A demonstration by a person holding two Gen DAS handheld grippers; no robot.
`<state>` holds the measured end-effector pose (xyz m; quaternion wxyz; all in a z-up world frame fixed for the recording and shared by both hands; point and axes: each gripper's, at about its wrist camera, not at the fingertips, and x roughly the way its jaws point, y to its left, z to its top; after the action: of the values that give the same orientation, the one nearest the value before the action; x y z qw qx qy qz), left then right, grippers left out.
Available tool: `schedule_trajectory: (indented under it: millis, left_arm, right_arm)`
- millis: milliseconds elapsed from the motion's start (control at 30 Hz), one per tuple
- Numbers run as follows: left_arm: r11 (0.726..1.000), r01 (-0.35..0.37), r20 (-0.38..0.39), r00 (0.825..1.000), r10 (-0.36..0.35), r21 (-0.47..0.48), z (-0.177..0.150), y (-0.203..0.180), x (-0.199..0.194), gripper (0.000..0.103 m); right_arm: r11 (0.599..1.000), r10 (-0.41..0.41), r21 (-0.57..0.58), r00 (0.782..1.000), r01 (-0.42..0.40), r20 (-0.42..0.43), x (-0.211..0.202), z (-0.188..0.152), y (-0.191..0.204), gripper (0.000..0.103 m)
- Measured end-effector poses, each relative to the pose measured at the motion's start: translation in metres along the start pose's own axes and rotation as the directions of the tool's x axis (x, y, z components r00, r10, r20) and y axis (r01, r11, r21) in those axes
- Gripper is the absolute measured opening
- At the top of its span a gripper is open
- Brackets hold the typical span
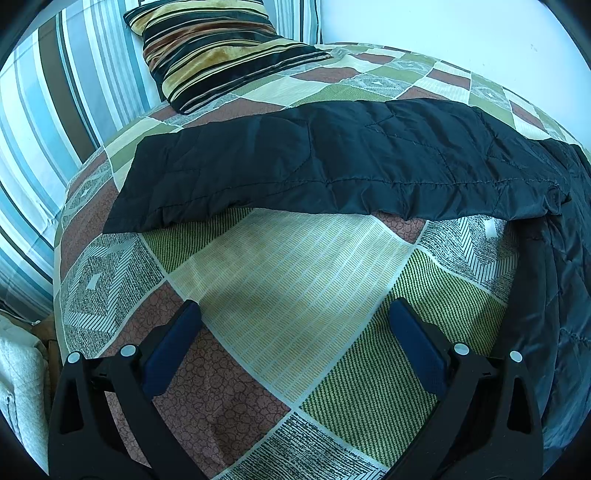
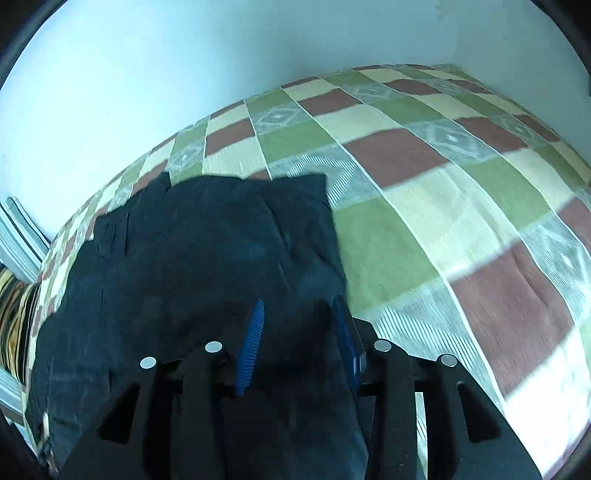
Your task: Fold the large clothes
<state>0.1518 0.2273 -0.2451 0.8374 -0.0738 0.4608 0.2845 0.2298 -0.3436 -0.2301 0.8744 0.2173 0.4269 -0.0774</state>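
Left wrist view: the left claw hangs over the bed, its two blue-padded fingers spread wide with nothing between them, only the patchwork bedspread showing in the gap.
Jacket, left view: a black quilted jacket lies in a long band across the bed beyond the claw, well apart from its fingertips; its near edge lifts slightly off the bedspread, and its right end drops down along the right side of the frame.
Pillow: a striped gold, black and brown pillow rests at the far left of the bed, near the jacket's far edge but apart from it.
Curtain: blue, white and brown striped fabric hangs at the left, beside the bed.
Wall: a plain pale wall stands behind the bed.
Right wrist view: the right claw has its ribbed blue pads drawn close together on a fold of the black jacket, with dark cloth bunched between and below them.
Jacket, right view: it covers the left and lower middle of the frame, lying on the bedspread, which is bare to the right.
Sharpness: the right view is somewhat blurred.
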Motion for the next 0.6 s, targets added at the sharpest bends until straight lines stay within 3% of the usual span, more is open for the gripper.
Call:
schedule_trajectory:
  millis: [300, 467, 600]
  left_arm:
    - [1.0, 0.001, -0.001, 1.0, -0.001, -0.001, 0.0, 0.0, 0.0, 0.101]
    - [1.0, 0.002, -0.001, 1.0, -0.002, -0.001, 0.0, 0.0, 0.0, 0.101]
    - [1.0, 0.009, -0.006, 1.0, -0.009, -0.006, 0.0, 0.001, 0.0, 0.101]
  right_arm:
    - [0.999, -0.045, -0.019, 0.998, 0.045, -0.036, -0.001, -0.049, -0.018, 0.039]
    - [0.994, -0.084, -0.065, 0.996, 0.084, 0.006, 0.003, -0.059, -0.014, 0.041]
    - [0.996, -0.068, -0.052, 0.998, 0.069, 0.012, 0.003, -0.059, -0.018, 0.042]
